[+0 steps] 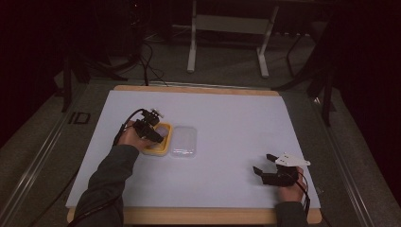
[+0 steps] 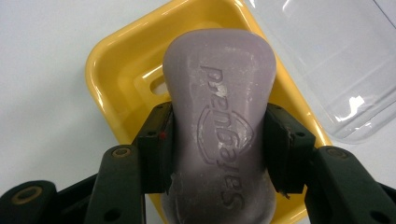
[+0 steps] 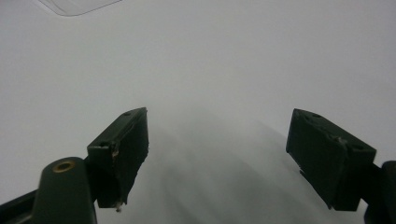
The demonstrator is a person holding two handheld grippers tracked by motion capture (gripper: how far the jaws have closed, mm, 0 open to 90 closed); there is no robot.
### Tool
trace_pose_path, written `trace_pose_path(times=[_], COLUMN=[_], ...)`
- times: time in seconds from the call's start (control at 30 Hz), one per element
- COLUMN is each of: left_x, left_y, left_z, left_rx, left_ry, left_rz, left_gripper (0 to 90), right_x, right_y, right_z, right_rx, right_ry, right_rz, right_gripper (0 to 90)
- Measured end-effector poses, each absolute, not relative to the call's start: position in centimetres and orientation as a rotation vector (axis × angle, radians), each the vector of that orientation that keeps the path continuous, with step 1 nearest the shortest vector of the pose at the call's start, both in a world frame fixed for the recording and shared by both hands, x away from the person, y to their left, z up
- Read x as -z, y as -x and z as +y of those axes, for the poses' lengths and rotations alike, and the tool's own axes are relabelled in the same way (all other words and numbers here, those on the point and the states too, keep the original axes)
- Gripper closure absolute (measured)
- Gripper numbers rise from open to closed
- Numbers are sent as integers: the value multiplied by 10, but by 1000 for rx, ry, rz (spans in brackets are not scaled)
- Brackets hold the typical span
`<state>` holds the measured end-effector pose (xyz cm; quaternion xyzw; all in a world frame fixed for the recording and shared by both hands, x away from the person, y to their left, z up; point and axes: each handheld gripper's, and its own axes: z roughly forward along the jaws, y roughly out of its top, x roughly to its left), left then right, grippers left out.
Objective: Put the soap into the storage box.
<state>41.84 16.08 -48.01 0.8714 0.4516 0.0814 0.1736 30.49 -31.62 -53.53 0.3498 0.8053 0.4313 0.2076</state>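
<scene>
A lilac bar of soap [image 2: 219, 116] with raised lettering lies over a yellow soap dish [image 2: 116, 70]. My left gripper [image 2: 217, 149] is shut on the bar, one jaw on each long side. In the high view the left gripper [image 1: 153, 130] sits over the yellow dish [image 1: 158, 150] at the left of the white mat. A clear plastic lid [image 1: 183, 142] lies flat just right of the dish; the lid [image 2: 336, 60] also fills the upper right of the left gripper view. My right gripper [image 1: 265, 164] rests open at the front right with nothing between its jaws; its jaws [image 3: 217, 158] stand wide over bare mat.
A white mat [image 1: 236, 123] covers a wooden table [image 1: 198, 215]. Beyond the table's far edge stand a white frame's legs [image 1: 191, 47] and cables on a dark floor. A corner of the clear lid [image 3: 74, 5] shows at the top left of the right gripper view.
</scene>
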Motion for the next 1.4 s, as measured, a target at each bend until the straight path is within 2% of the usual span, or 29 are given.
trace_pose_path(times=[0.3, 0.67, 0.9, 1.4], left_x=[479, 477, 473, 450], left_y=[-420, -415, -411, -399], left_z=[163, 167, 166, 163], left_rx=[-210, -243, -303, -321], left_ry=[-2447, -2416, -2433, -2444], left_rz=[1287, 1277, 1233, 1070], left_gripper=[480, 348, 345, 343], right_x=[535, 535, 535, 535], right_y=[-305, -305, -305, -305], right_z=[-316, -316, -316, -316], right_rx=[-1200, -1198, -1198, -1197], right_ry=[-973, -972, -973, -971], right_rz=[2243, 2243, 2242, 2242], right_gripper=[207, 207, 207, 207])
